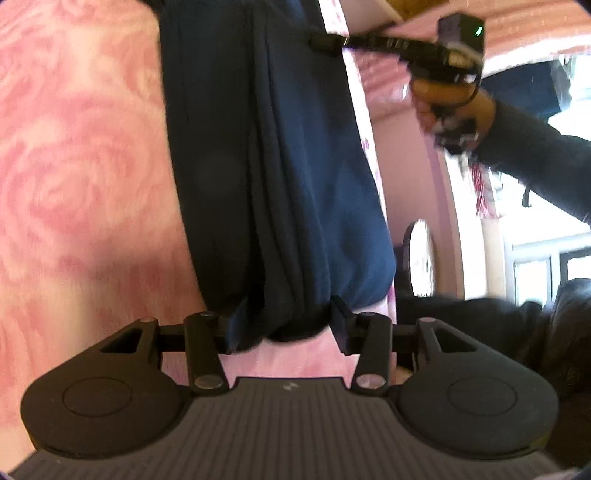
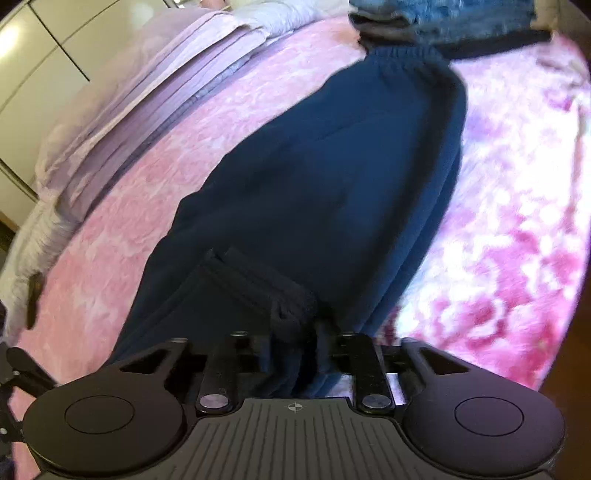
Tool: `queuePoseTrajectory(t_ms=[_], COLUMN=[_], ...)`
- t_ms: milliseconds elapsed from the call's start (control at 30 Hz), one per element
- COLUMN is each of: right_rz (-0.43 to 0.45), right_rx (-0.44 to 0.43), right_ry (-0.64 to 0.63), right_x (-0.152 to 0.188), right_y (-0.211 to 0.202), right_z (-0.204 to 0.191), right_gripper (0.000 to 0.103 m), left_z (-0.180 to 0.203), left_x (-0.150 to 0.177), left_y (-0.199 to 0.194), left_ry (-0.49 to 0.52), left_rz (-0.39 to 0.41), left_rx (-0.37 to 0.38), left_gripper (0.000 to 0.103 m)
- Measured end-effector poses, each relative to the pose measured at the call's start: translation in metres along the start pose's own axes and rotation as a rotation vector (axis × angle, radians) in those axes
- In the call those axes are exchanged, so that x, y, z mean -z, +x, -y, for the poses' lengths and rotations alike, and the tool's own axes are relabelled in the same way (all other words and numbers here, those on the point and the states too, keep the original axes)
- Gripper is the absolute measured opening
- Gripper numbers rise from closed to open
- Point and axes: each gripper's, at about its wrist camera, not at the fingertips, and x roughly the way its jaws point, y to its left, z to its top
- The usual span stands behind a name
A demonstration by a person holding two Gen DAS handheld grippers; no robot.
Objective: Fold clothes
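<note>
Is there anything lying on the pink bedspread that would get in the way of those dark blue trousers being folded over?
Nothing visible on the stretch they cover. Both the left gripper and right gripper already clamp the navy trousers. A folded clothes pile sits just beyond the waistband on the pink bedspread.

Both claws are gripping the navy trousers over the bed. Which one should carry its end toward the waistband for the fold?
Probably right: the right claw faces straight along the trousers toward the waistband.

Daylight glares white through the window [image 1: 535,258] — both fisheye views motion-blurred, edges bent and vignetted.
</note>
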Motion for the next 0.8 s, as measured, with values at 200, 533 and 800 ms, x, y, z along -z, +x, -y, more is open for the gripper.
queuePoseTrajectory(t_ms=[200,533,800], right_rz=[0.072,-0.127,-0.127], right_rx=[0.028,-0.181,-0.025], right_ry=[-0.013,-0.416,-0.997], right_x=[0.022,0.144,0.240], right_y=[-0.043,-0.080,-0.042], right_z=[-0.032,-0.150,-0.210], right_gripper=[0.047,0.082,0.081], left_z=[0.001,0.093,0.148], left_x=[0.016,0.053,0.080], left_y=[-0.013,-0.027,0.045], left_ry=[-0.016,0.454,1.003], left_rz=[0.032,0.190,0.116], left_rx=[-0.040,-0.356,-0.584], left_gripper=[0.041,0.047,0.055])
